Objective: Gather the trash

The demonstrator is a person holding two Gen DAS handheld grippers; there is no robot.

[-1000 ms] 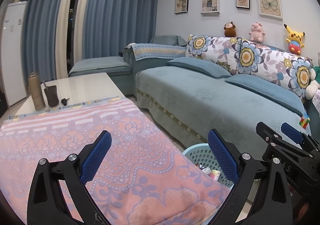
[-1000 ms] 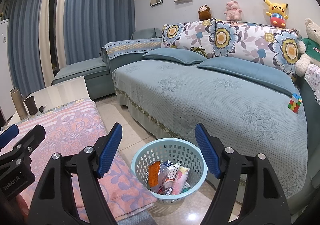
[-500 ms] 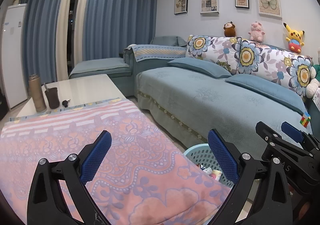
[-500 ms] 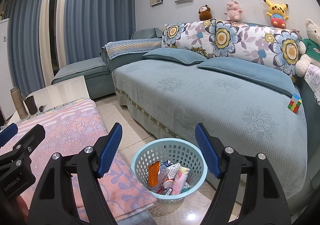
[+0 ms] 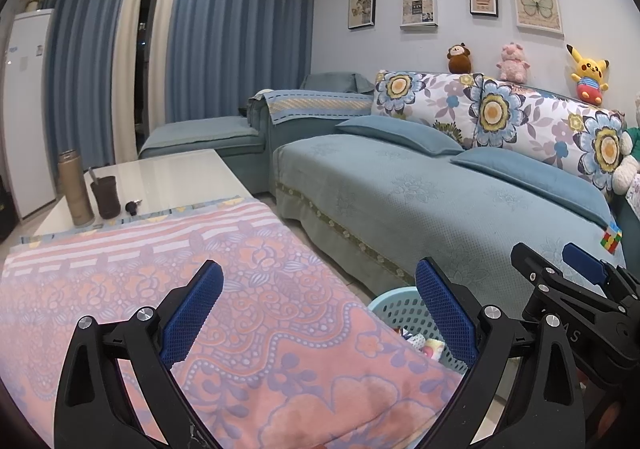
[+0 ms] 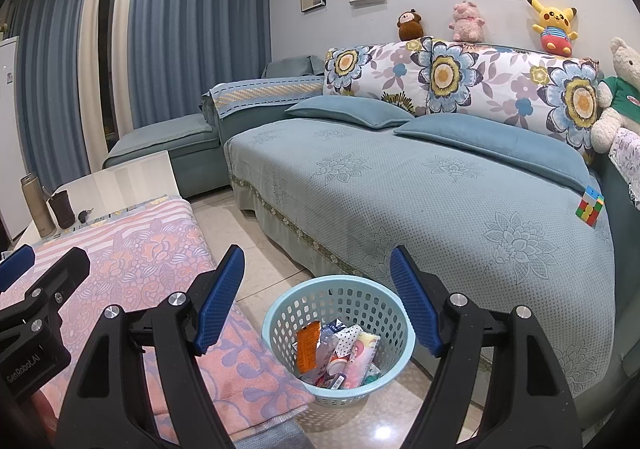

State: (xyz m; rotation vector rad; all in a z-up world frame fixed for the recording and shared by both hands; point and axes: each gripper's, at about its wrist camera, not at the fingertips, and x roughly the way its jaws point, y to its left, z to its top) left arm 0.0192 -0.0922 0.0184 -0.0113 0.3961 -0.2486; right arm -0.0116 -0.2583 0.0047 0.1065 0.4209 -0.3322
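Note:
A light blue plastic basket [image 6: 280,323] stands on the tiled floor between the table and the sofa, holding several wrappers and packets [image 6: 338,353]. My right gripper [image 6: 318,267] hangs open above the basket with nothing between its blue pads. My left gripper [image 5: 318,281] is open and empty over the pink flowered cloth [image 5: 160,281] on the table. In the left wrist view only the basket's near rim [image 5: 394,303] shows past the cloth's edge, and the right gripper's black frame [image 5: 576,301] sits at the right. The left gripper's frame [image 6: 36,301] appears at the left of the right wrist view.
A blue sofa [image 6: 400,185] with cushions and plush toys runs along the right, with a colour cube [image 6: 589,207] on its seat. On the white table's far end stand a brown bottle [image 5: 75,189], a dark cup [image 5: 106,197] and keys [image 5: 132,206]. Curtains hang behind.

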